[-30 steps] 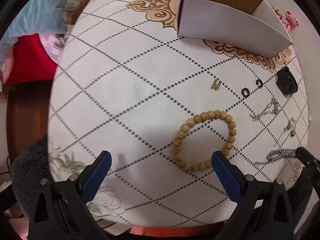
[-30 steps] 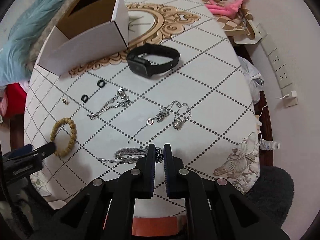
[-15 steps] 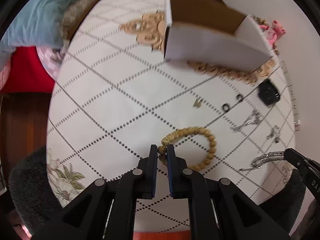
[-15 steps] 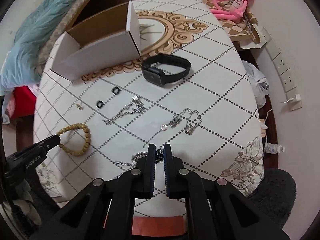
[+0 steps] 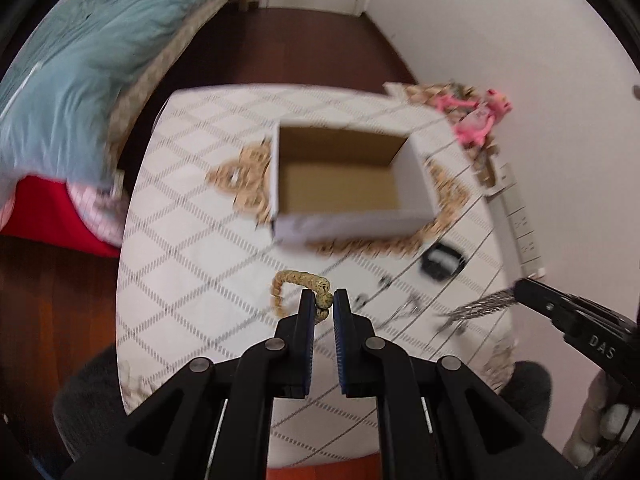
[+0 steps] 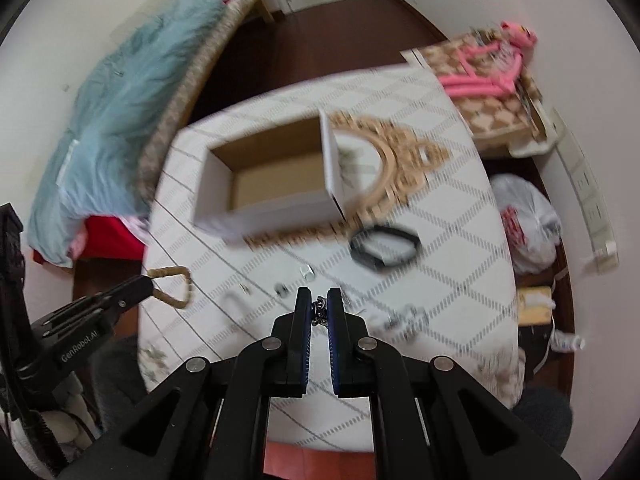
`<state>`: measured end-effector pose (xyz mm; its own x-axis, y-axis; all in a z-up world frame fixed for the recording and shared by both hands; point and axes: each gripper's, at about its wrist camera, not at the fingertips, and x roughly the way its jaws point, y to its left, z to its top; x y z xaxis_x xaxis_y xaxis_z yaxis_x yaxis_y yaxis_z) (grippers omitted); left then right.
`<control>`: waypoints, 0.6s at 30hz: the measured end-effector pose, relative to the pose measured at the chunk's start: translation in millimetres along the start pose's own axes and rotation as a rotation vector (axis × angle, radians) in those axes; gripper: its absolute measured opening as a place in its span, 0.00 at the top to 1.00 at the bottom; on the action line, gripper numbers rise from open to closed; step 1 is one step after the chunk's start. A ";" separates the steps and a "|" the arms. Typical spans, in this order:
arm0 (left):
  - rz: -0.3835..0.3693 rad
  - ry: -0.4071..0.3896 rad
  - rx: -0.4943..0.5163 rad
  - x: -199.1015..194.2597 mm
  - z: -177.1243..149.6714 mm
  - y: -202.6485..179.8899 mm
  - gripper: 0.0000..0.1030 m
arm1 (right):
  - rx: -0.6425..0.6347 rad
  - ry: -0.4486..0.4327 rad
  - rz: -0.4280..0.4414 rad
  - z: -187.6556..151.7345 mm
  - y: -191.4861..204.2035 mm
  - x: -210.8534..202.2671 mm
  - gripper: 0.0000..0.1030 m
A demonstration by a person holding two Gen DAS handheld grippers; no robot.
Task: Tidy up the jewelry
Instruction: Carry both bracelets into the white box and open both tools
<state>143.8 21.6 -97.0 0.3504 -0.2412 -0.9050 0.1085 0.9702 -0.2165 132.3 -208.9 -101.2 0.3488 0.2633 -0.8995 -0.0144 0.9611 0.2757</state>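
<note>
The left gripper (image 5: 324,300) is pinching the bead bracelet (image 5: 298,280) between its blue pads, and the bracelet is hanging in a bent loop above the table (image 5: 180,264), near its left edge in front of the box (image 5: 348,184). In the right wrist view the same bracelet (image 6: 172,284) is dangling from the left gripper's (image 6: 146,282) tip, clear of the cloth. The right gripper (image 6: 319,304) is clamping a silver chain (image 6: 319,312), a few links showing in the narrow gap between its fingers; in the left wrist view the chain (image 5: 480,304) is trailing from its tip toward the table's right edge.

The open cardboard box is sitting at the middle of the table on the gold ornament, with nothing showing inside it. A black watch (image 6: 384,248) is lying just in front of the box's right corner. Small rings (image 6: 282,289) and thin necklaces (image 6: 404,316) are lying scattered along the near part of the table, blurred. A pink toy (image 6: 496,68) is lying beyond the far right corner.
</note>
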 end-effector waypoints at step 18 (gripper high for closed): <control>-0.029 0.056 -0.016 70.2 130.5 14.1 0.94 | -0.112 0.041 0.003 149.5 43.8 76.8 0.92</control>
<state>291.3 15.5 -115.8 0.2943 -0.2684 -0.9172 0.1032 0.9631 -0.2487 298.5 -159.0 -107.5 0.3105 0.2670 -0.9123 -0.1205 0.9630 0.2409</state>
